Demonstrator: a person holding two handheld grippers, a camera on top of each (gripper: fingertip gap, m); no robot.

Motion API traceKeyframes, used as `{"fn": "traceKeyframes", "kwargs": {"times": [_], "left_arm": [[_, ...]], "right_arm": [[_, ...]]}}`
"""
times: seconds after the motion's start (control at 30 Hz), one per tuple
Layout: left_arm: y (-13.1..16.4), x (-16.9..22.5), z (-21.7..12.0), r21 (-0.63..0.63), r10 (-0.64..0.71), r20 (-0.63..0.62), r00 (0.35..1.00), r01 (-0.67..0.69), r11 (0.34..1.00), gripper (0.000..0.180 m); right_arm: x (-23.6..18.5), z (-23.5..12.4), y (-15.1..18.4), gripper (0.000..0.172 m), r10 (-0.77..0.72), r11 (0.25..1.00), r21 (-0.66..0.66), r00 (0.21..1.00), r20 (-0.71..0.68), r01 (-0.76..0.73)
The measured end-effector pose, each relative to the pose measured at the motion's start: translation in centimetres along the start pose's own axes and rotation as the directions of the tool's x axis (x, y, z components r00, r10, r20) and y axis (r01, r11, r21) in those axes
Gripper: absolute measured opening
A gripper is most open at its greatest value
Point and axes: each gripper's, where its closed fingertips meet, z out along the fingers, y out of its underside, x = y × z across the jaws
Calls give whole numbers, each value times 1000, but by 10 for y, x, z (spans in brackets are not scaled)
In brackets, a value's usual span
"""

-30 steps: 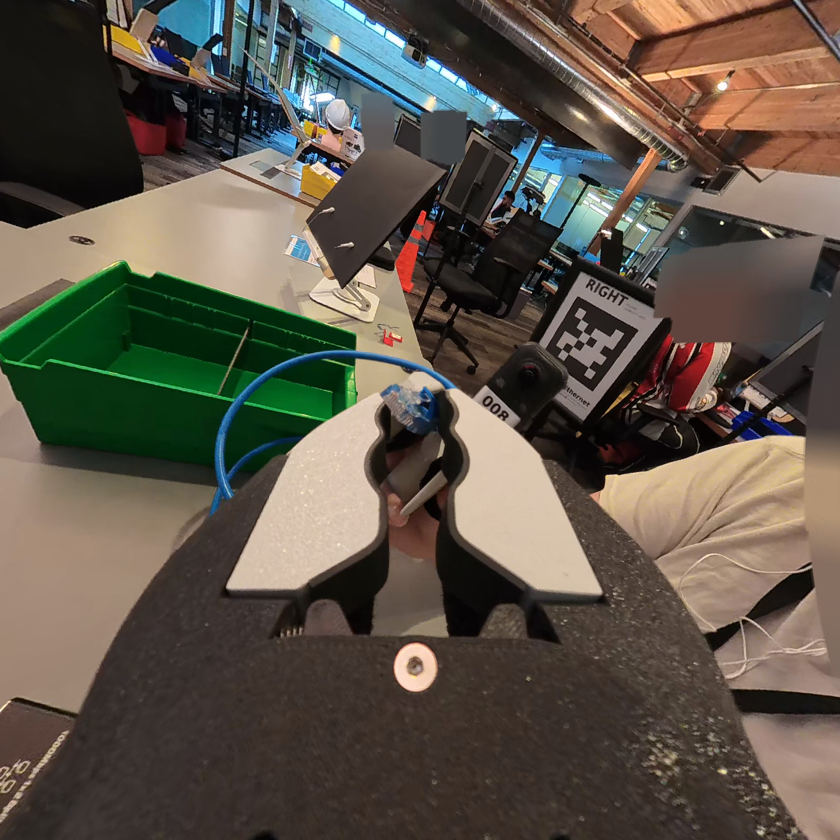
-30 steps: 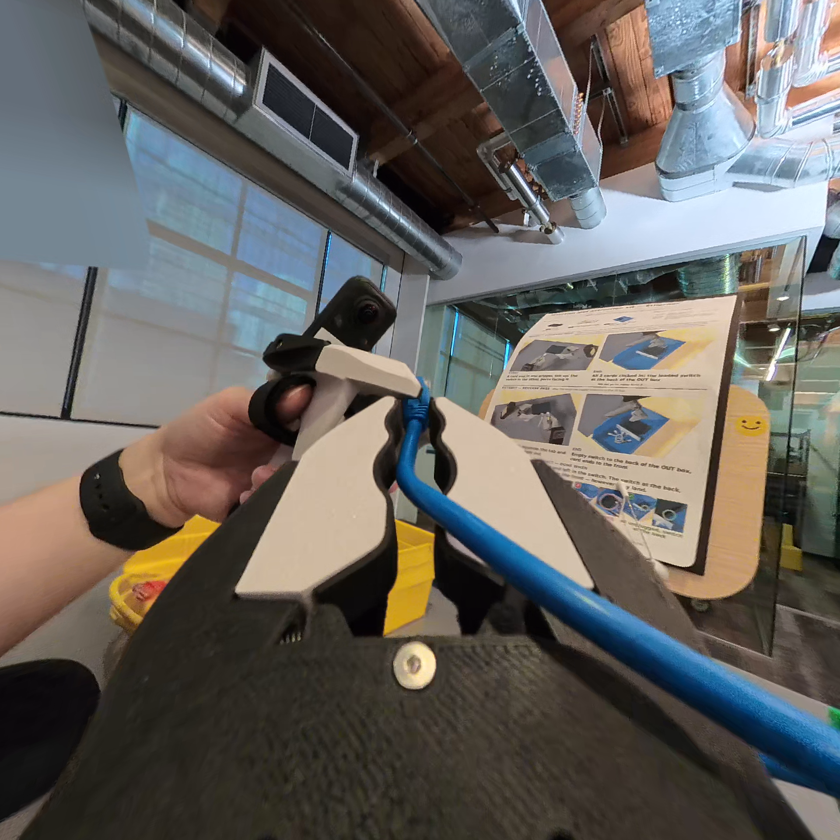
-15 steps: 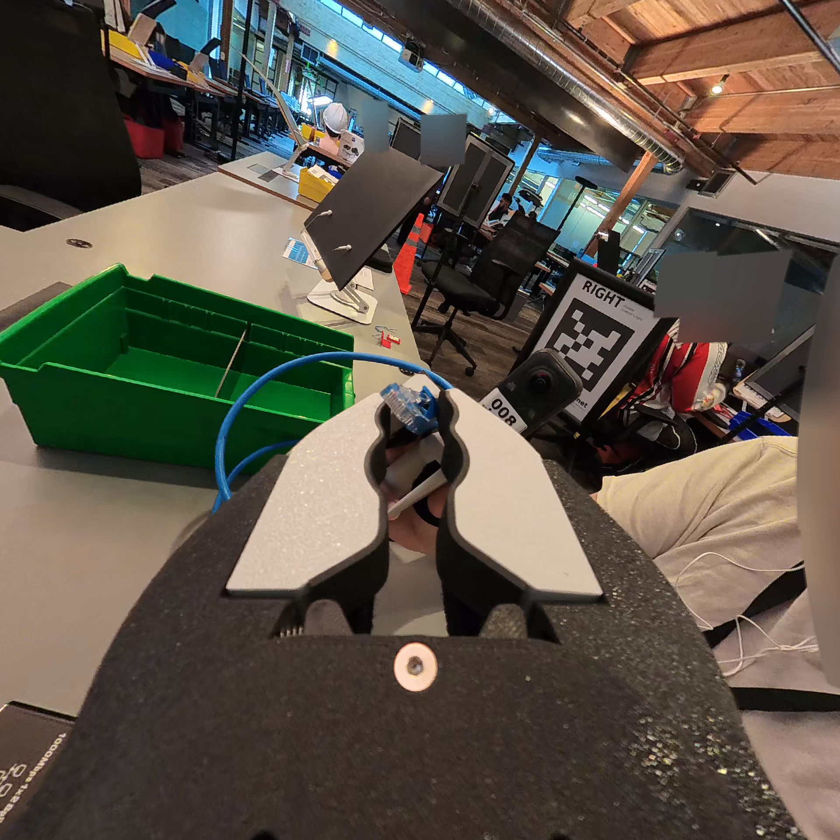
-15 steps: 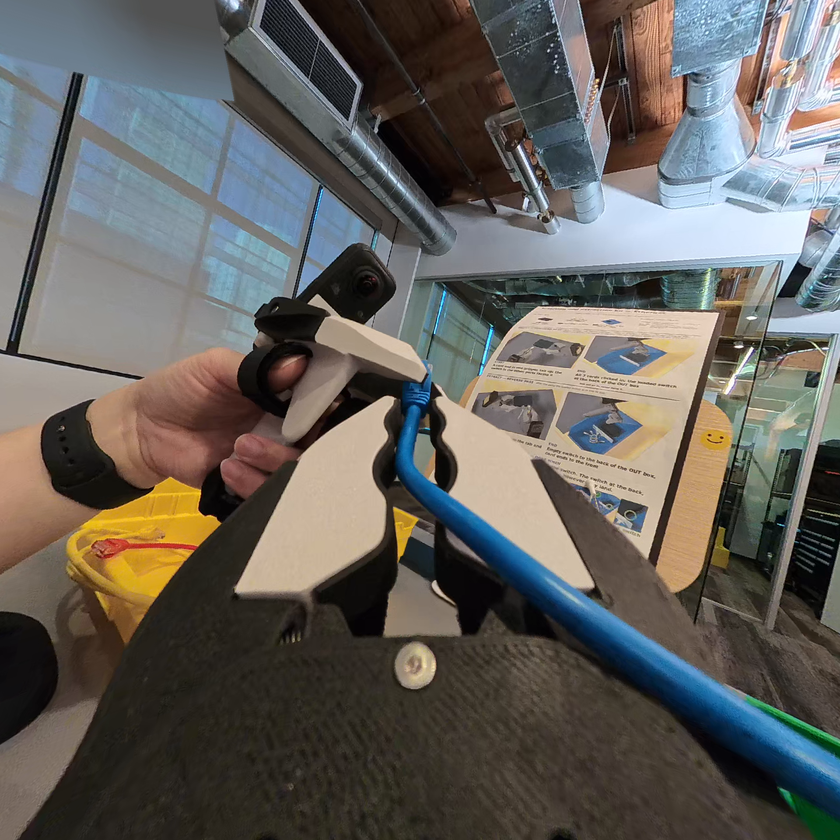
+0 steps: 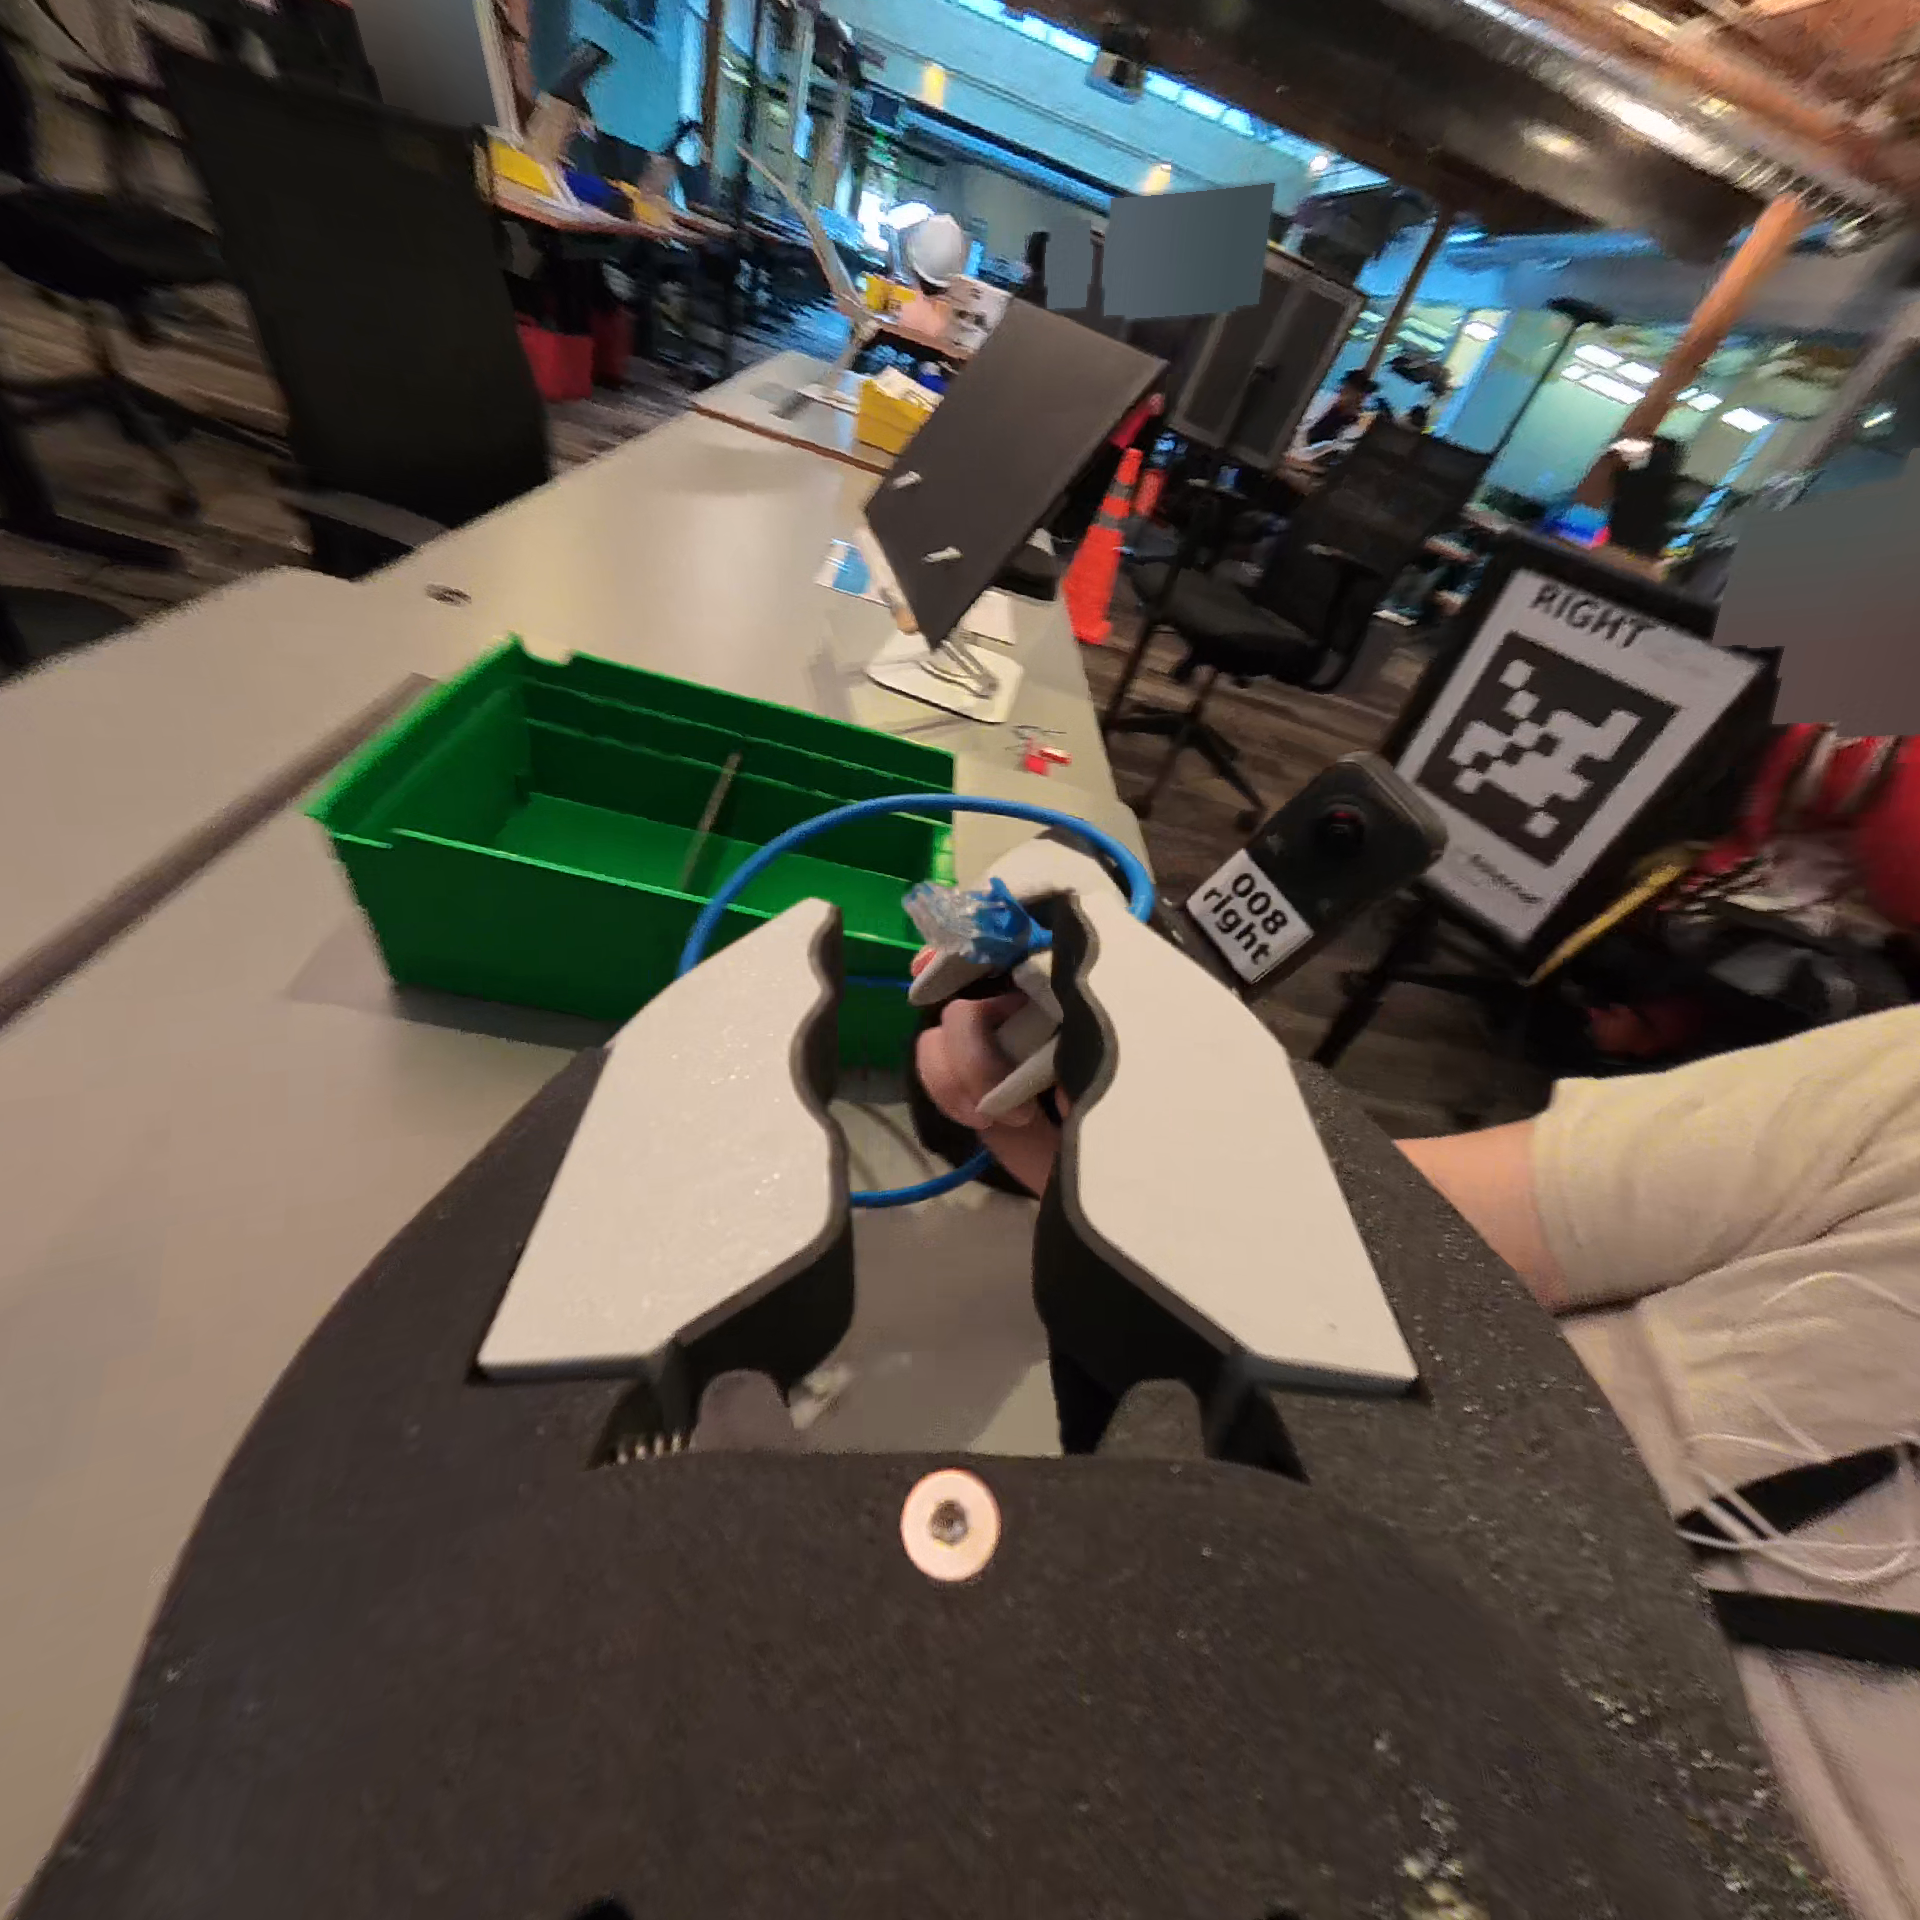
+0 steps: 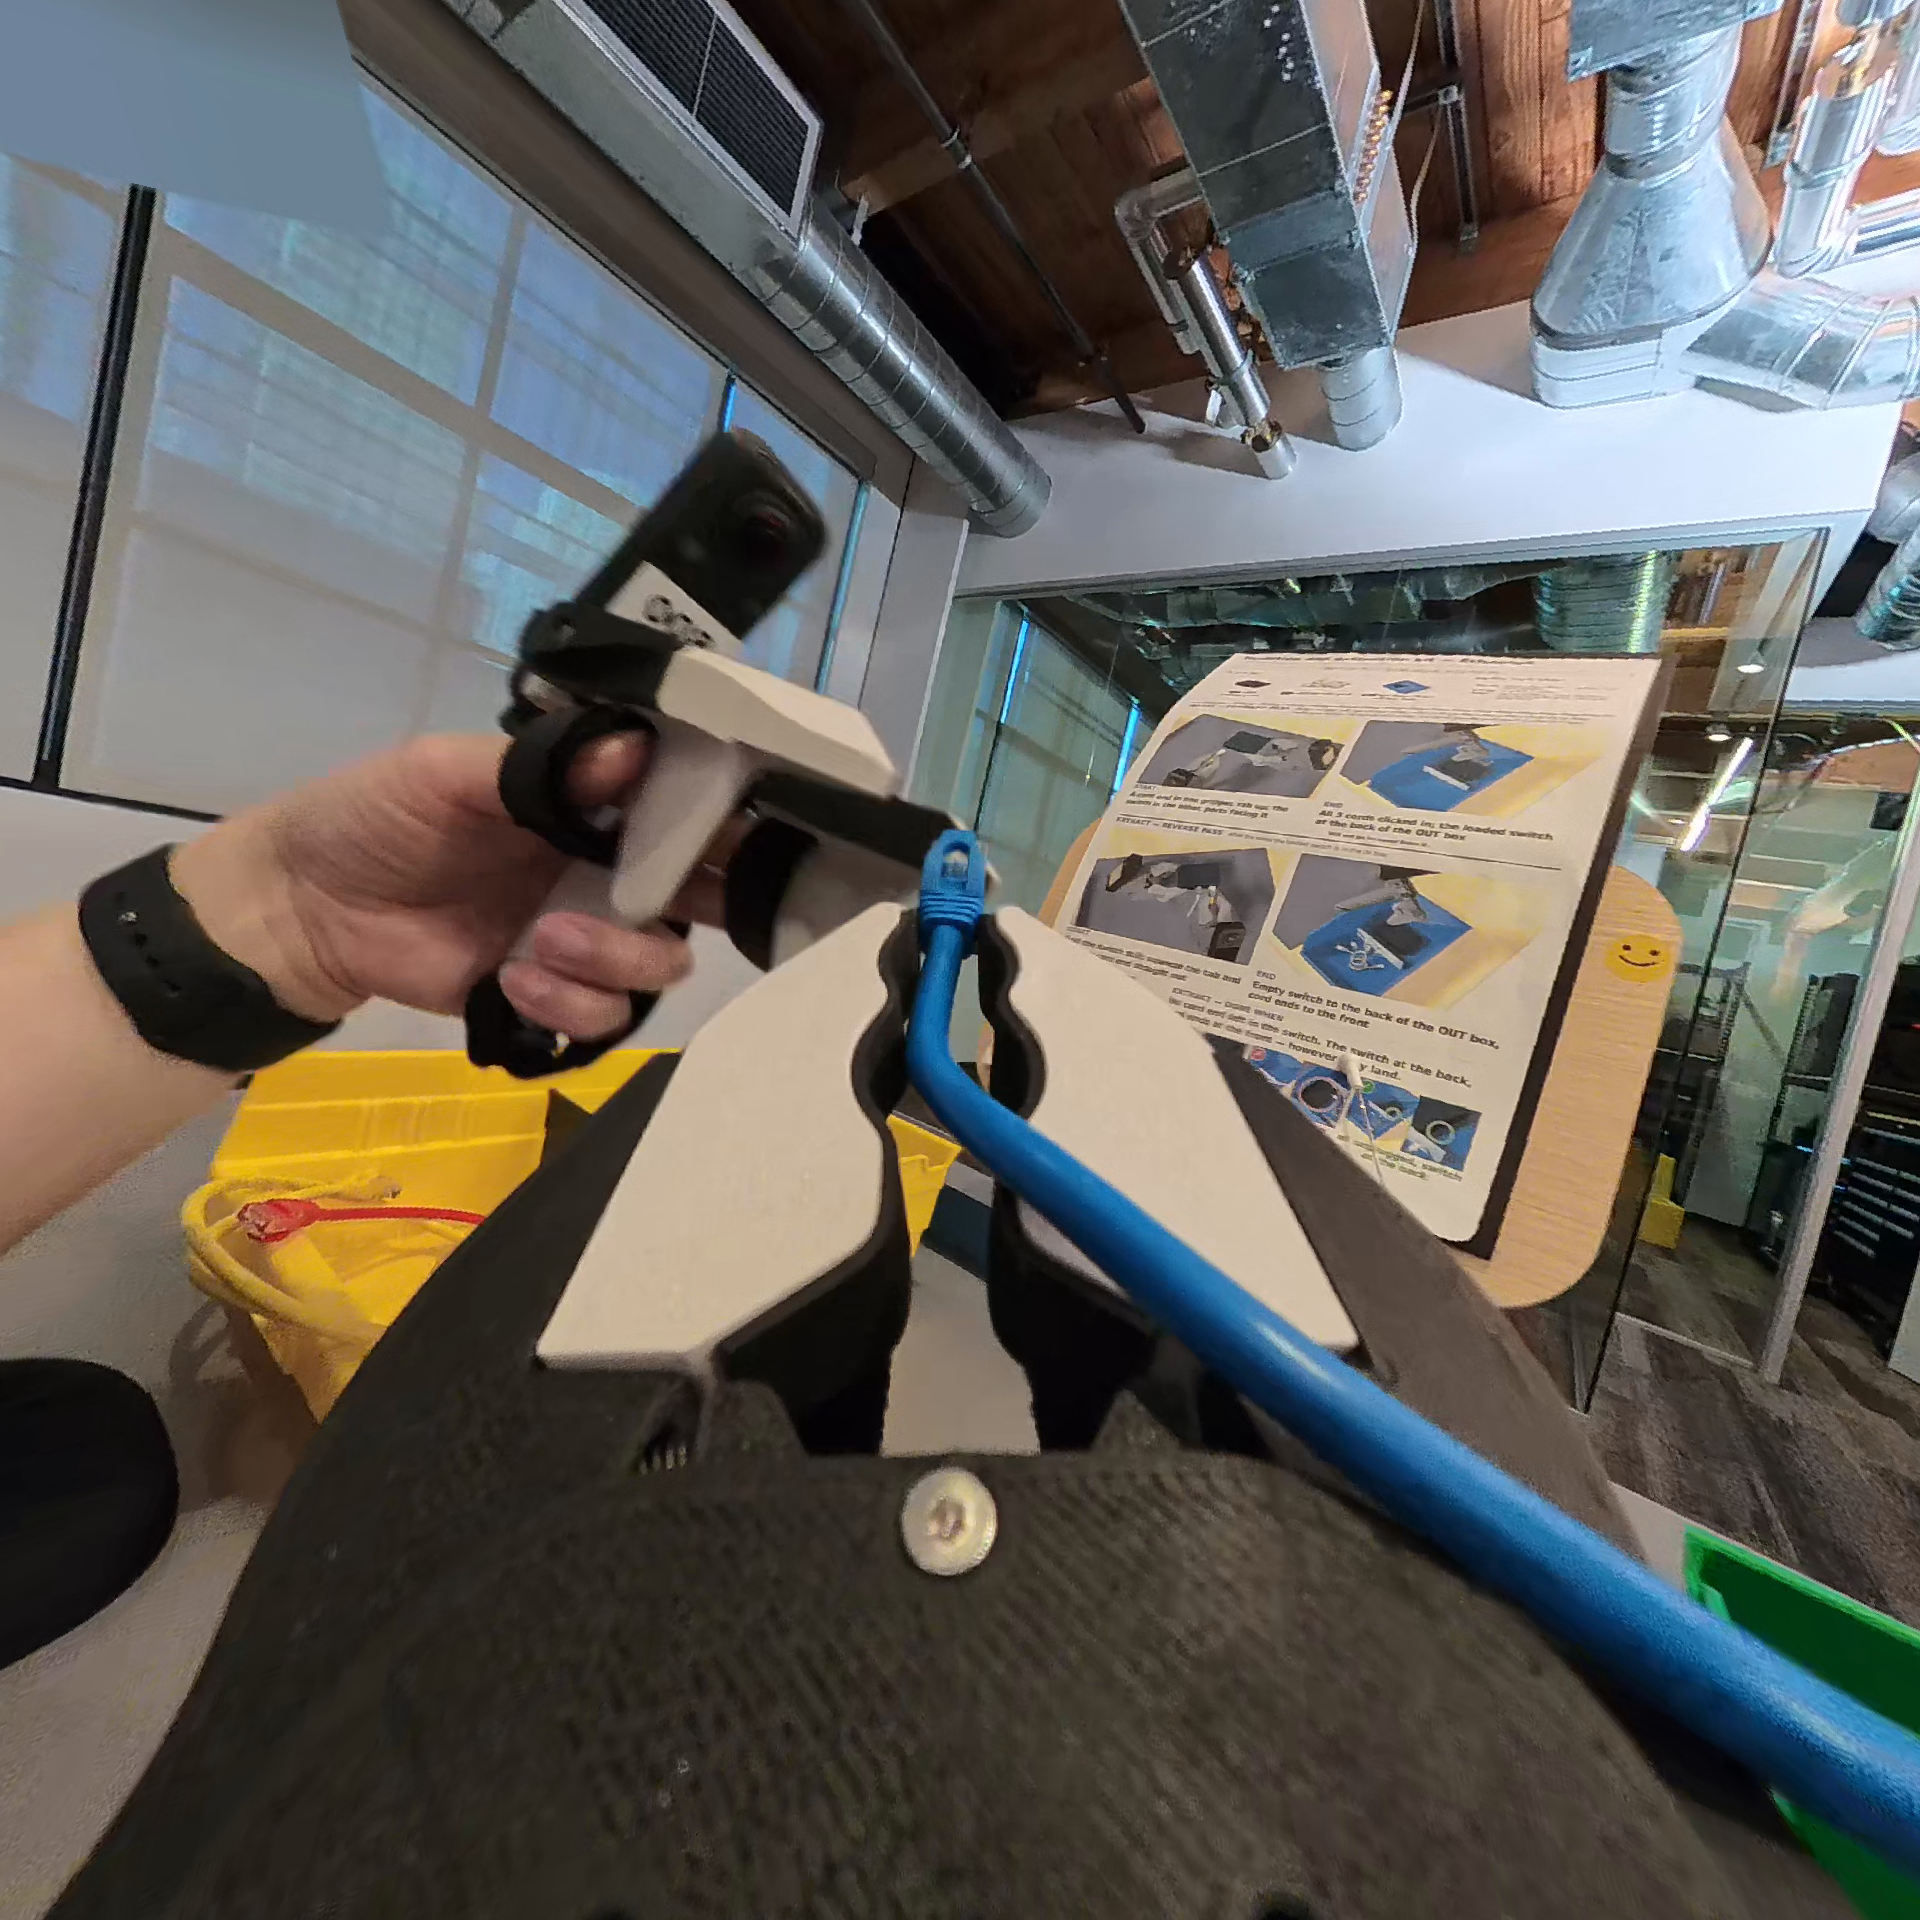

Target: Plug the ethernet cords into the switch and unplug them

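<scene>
Right claw (image 6: 948, 925): clamped on the blue cord (image 6: 1226, 1320) just behind its boot, both pads pressed to it, clear plug (image 6: 954, 864) poking out past the fingertips. Cord trailing back across the right finger and off toward the lower right corner, over the edge of a green bin (image 6: 1808, 1621).

Left claw (image 5: 940, 914): spread wide, nothing gripped. Same plug (image 5: 961, 916) seen in that gap, close to the right fingertip, apart from the left one. Beyond it, a hand (image 5: 987, 1081) on the other tool's trigger, and the cord (image 5: 831, 831) arching in a loop over the green bin (image 5: 623, 831) on the grey tabletop (image 5: 208, 1039).

In the right wrist view, just beyond the plug, the left tool gripped by a hand (image 6: 416, 883) with a black wristband (image 6: 177, 966). Lower left, a yellow bin (image 6: 416, 1122) with yellow cord (image 6: 281, 1268) and a red plug (image 6: 272, 1218) inside. Farther right, an instruction sheet (image 6: 1382, 935) propped on a stand.

Farther back in the left wrist view, a black board on a stand (image 5: 1008, 468), an orange cone (image 5: 1101, 540), office chairs. No switch to be seen in either view.
</scene>
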Motion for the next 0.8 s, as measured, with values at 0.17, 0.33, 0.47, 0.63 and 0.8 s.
{"fn": "traceKeyframes", "kwargs": {"times": [0.17, 0.33, 0.47, 0.63, 0.8], "left_arm": [[0, 5, -46, -100, 277, 169, 946, -263, 960, 47], [60, -53, -53, -570, 487, 237, 841, -286, 770, 38], [107, -91, -47, -746, 383, 230, 895, -91, 660, 36], [143, -131, -48, -928, 469, 143, 872, -47, 370, 47], [163, -167, -29, -890, 357, 395, 847, 257, 377, 63]], "right_arm": [[12, -13, -20, 11, 43, 997, 65, 999, -26, -42], [9, -24, -48, 11, 40, 989, 141, 999, -6, -39], [-1, -29, -63, 12, -63, 984, 169, 998, -11, 63], [-18, -41, -84, 11, -52, 965, 261, 995, 87, 28], [-20, -48, -95, 11, -80, 952, 302, 993, 88, 50]]}}
